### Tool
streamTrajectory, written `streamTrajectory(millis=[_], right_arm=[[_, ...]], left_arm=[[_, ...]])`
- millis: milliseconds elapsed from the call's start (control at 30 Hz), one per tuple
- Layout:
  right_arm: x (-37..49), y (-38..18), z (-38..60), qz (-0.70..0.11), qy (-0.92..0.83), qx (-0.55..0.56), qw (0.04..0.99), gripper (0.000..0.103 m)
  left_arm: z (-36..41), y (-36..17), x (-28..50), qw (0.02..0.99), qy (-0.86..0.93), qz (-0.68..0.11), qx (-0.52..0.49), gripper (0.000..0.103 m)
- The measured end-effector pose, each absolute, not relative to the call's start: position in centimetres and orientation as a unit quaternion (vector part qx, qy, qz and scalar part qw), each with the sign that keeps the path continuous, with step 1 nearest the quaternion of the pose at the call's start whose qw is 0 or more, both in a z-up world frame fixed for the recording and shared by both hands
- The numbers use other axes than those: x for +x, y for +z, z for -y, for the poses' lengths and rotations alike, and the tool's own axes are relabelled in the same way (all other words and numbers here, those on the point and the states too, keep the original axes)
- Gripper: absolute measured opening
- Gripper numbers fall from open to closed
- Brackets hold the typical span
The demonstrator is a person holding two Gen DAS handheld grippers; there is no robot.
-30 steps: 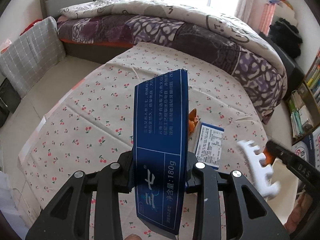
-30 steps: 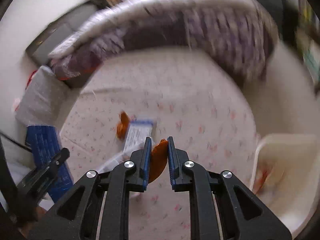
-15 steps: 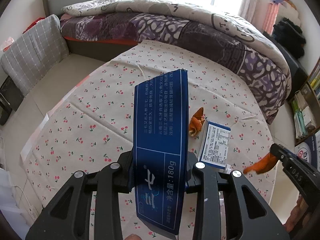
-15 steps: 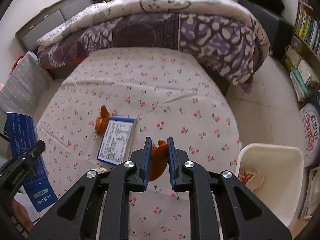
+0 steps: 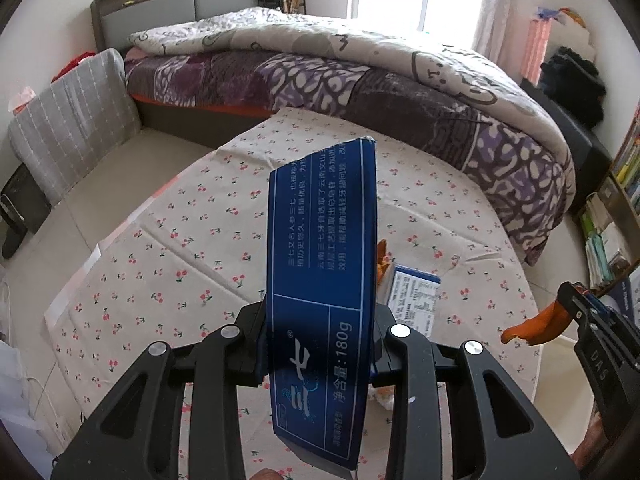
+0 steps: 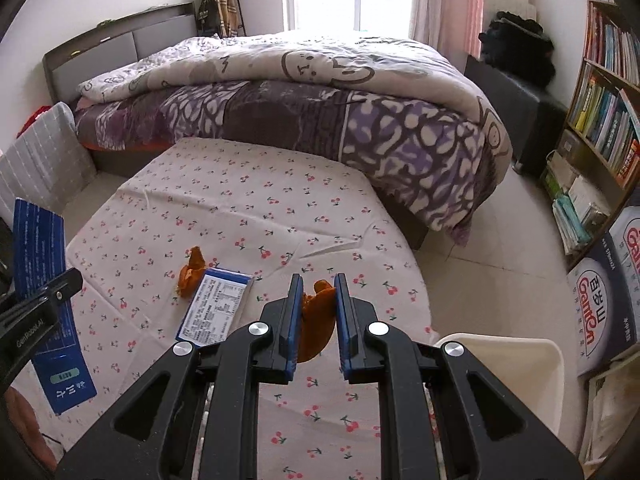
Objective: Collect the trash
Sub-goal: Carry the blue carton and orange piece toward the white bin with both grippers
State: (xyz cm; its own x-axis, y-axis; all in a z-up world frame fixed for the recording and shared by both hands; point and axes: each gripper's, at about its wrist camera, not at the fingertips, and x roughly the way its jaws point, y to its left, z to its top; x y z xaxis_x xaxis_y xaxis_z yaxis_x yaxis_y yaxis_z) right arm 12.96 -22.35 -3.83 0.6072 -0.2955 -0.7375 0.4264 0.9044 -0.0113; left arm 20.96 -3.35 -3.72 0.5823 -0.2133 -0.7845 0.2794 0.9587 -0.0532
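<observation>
Left gripper of mine is clamped on a flattened blue carton, held upright above the cherry-print table. Right gripper pinches an orange peel over the table's near edge. Second peel piece and a small printed box lie touching on the cloth. White bin stands beside the table, right.

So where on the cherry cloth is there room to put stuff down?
The cherry cloth is bare toward the bed and along its left side. It is crowded near the front, where an orange peel touches a small box.
</observation>
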Motion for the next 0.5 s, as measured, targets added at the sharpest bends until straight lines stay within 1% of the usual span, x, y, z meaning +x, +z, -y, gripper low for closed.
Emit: streamTrajectory(millis=[500], right_arm=[[10.1, -3.4, 25.2, -0.395, -0.223, 0.082, 0.887, 0.015]], left_arm=[[7.4, -3.4, 18.7, 0.886, -0.168, -0.428, 0.057, 0.034]])
